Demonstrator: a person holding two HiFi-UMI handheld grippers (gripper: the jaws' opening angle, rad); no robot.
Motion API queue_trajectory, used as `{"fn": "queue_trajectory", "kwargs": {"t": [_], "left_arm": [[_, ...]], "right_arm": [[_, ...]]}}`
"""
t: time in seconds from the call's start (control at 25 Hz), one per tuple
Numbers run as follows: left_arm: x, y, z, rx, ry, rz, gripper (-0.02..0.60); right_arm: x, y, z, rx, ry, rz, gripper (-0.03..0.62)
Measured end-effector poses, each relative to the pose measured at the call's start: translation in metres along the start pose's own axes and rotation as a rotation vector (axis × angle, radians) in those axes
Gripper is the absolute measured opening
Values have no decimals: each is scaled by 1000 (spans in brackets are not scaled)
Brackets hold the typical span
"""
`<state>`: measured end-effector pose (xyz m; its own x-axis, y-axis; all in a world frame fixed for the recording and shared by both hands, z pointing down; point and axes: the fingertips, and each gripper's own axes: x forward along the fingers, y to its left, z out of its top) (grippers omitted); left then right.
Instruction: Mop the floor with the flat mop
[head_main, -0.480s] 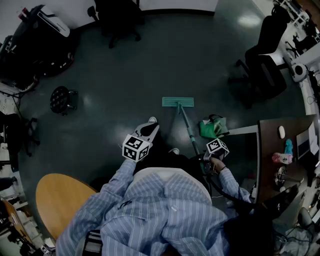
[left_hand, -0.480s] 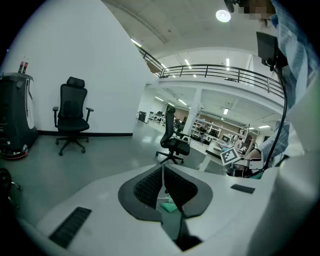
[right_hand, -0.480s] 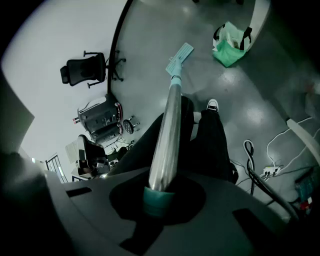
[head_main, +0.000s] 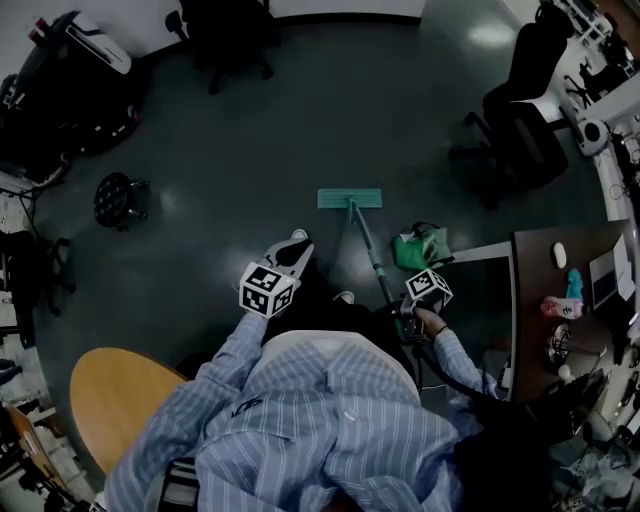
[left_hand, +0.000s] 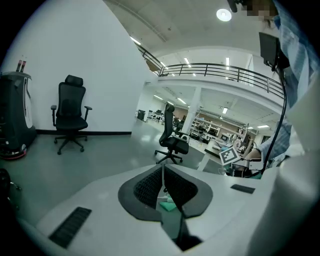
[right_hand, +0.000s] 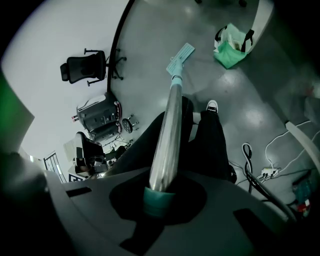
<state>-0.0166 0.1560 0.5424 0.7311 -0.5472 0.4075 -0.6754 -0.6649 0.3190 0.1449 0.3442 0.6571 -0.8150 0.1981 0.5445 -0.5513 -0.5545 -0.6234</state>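
Note:
The flat mop's teal head (head_main: 350, 198) lies on the dark floor ahead of the person's feet. Its metal handle (head_main: 372, 255) slants back to my right gripper (head_main: 405, 322), which is shut on the handle's teal grip end. In the right gripper view the handle (right_hand: 167, 130) runs up from my right gripper (right_hand: 159, 192) to the mop head (right_hand: 180, 55). My left gripper (head_main: 295, 247) hangs left of the handle, apart from it. Seen in its own view, the left gripper (left_hand: 163, 176) is shut, with the ribbed pads (left_hand: 150, 185) meeting on nothing.
A green bag (head_main: 420, 248) sits on the floor just right of the handle. A desk (head_main: 575, 300) with small items is at the right, and office chairs (head_main: 520, 120) stand beyond it. A round wooden table (head_main: 115, 400) is at the lower left, with a black wheeled base (head_main: 120, 198) farther left.
The head view has shifted a little, so everything sits slightly higher and to the left. Mop head, bag and both grippers keep their places relative to one another.

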Motion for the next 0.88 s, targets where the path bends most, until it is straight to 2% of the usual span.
{"fn": "queue_trajectory", "kwargs": {"t": [0.4, 0.64, 0.88], "left_arm": [[7, -4, 3, 21, 4, -1, 15], [13, -1, 13, 28, -14, 22, 15], [21, 14, 29, 21, -28, 41, 15]], "right_arm": [[-2, 5, 8, 6, 0, 9, 12], [-5, 4, 29, -8, 1, -6, 12], [-10, 22, 47, -13, 6, -14, 12]]}}
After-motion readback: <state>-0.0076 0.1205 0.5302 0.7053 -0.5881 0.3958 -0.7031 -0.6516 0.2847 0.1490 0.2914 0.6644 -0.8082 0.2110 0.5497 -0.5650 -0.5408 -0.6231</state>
